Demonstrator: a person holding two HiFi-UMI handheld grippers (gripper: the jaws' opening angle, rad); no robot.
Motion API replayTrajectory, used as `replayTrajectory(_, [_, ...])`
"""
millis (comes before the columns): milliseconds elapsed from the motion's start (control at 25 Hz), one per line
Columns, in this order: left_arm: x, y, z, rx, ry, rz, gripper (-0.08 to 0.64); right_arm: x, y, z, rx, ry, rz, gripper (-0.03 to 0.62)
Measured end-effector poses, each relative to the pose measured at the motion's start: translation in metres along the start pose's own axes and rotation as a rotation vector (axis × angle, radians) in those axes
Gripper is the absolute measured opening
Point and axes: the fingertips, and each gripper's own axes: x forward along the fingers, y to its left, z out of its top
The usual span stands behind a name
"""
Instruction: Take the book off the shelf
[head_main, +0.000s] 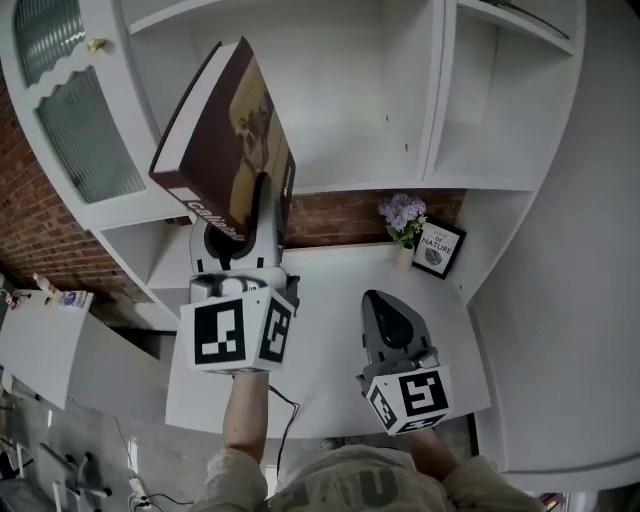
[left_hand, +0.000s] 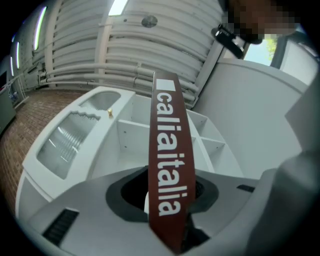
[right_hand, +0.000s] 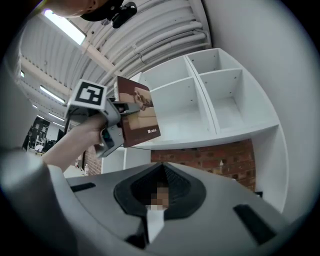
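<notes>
The left gripper (head_main: 258, 212) is clamped on the lower edge of the book (head_main: 234, 135) – its brown spine with white lettering runs up between the jaws in the left gripper view. The book is clear of the shelf (head_main: 400, 186), held tilted in the air in front of the white compartments. The right gripper (head_main: 386, 308) hangs low over the white counter (head_main: 330, 285), jaws together with nothing in them. Further back, against the brick wall (head_main: 345, 218), stand purple flowers (head_main: 403, 213) and, just beside them, a small framed sign (head_main: 437, 249).
</notes>
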Motion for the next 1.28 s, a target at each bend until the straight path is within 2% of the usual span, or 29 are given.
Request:
replayTrajectory(160, [-0.064, 0.005, -0.011, 0.071, 0.008, 0.019, 0.152, 0.014, 0.028, -0.005, 0.012, 0.002, 0.072, 0.014])
replayTrajectory(320, [-0.118, 0.012, -0.051, 0.131, 0.063, 0.125, 0.153, 0.024, 0.05, -0.019, 0.004, -0.004, 0.113, 0.014])
replayTrajectory(440, [-0.15, 0.018, -0.083, 0.093, 0.125, 0.184, 0.152, 0.028, 0.067, -0.038, 0.003, 0.024, 0.158, 0.014])
replayTrajectory(560, [-0.172, 0.019, -0.097, 0.074, 0.169, 0.213, 0.152, 0.026, 0.079, -0.051, -0.017, 0.056, 0.186, 0.014])
replayTrajectory(680, [-0.182, 0.022, -0.101, 0.079, 0.19, 0.234, 0.152, 0.027, 0.086, -0.057, -0.064, 0.076, 0.193, 0.014])
replayTrajectory(800, [-0.185, 0.026, -0.1, 0.087, 0.177, 0.248, 0.152, 0.028, 0.088, -0.06, -0.073, 0.082, 0.19, 0.014])
replayTrajectory(1040, [-0.178, 0.024, -0.098, 0.082, 0.161, 0.238, 0.152, 0.027, 0.078, -0.061, -0.109, 0.094, 0.15, 0.014])
replayTrajectory(1280, [-0.172, 0.018, -0.101, 0.062, 0.155, 0.224, 0.152, 0.025, 0.069, -0.061, -0.104, 0.094, 0.121, 0.014])
